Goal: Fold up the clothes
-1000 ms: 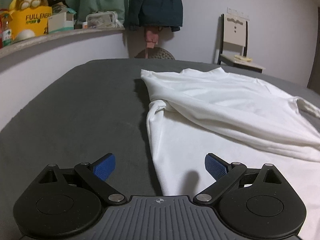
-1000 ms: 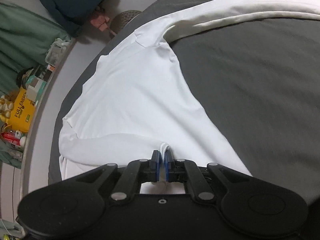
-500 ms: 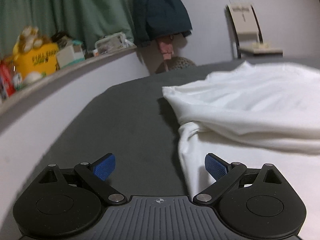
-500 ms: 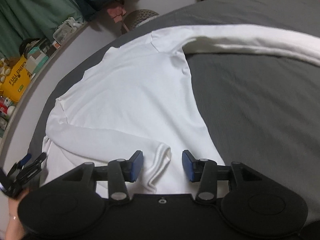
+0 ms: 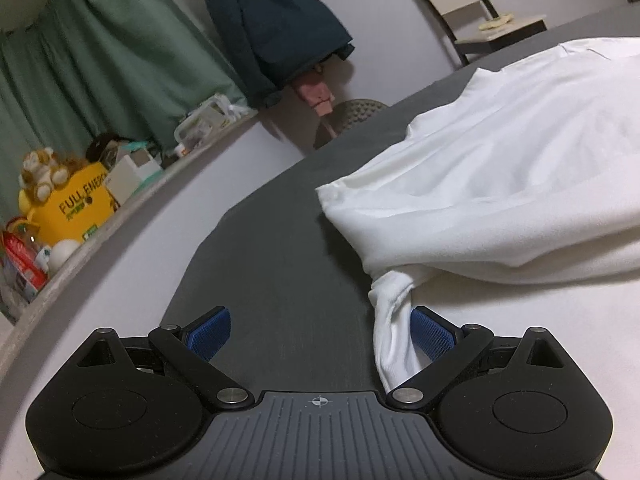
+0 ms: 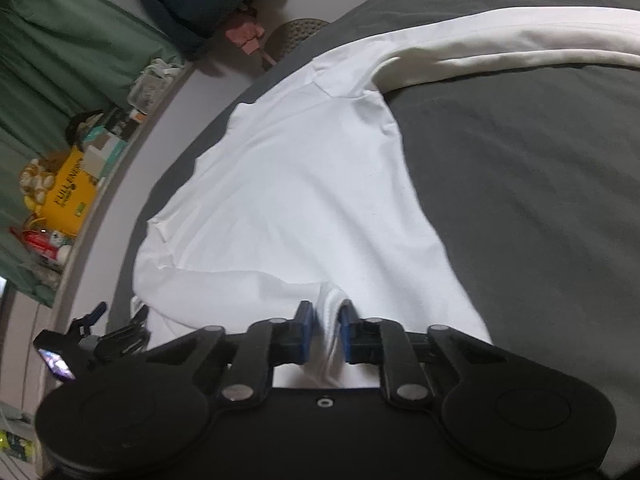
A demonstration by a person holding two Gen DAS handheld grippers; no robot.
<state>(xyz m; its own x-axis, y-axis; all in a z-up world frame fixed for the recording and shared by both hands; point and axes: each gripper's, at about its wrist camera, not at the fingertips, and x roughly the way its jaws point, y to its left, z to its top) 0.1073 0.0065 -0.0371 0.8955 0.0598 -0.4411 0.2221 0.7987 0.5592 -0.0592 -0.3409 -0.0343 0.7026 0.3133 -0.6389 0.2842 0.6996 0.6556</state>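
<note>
A white long-sleeved shirt (image 6: 304,184) lies spread on a dark grey bed (image 6: 520,184). One sleeve is folded across the body, its cuff (image 6: 330,300) between the pads of my right gripper (image 6: 325,330). The jaws are narrowly apart around the cuff, not clamped. The other sleeve (image 6: 500,46) stretches away to the far right. My left gripper (image 5: 320,332) is wide open at the shirt's left edge, low over the bed. A bunched fold of the shirt (image 5: 394,320) lies against its right pad (image 5: 432,334). The left gripper also shows in the right wrist view (image 6: 116,320).
A shelf (image 5: 132,200) along the left wall holds a yellow box (image 5: 76,204), a plush toy and small boxes. A green curtain (image 5: 80,80) hangs behind it. A dark jacket (image 5: 272,28) hangs on the wall. A chair (image 5: 472,8) stands beyond the bed.
My right gripper opened and let go of the cuff, then narrowed around it again. My left gripper moved forward and low to the shirt's left edge, staying open.
</note>
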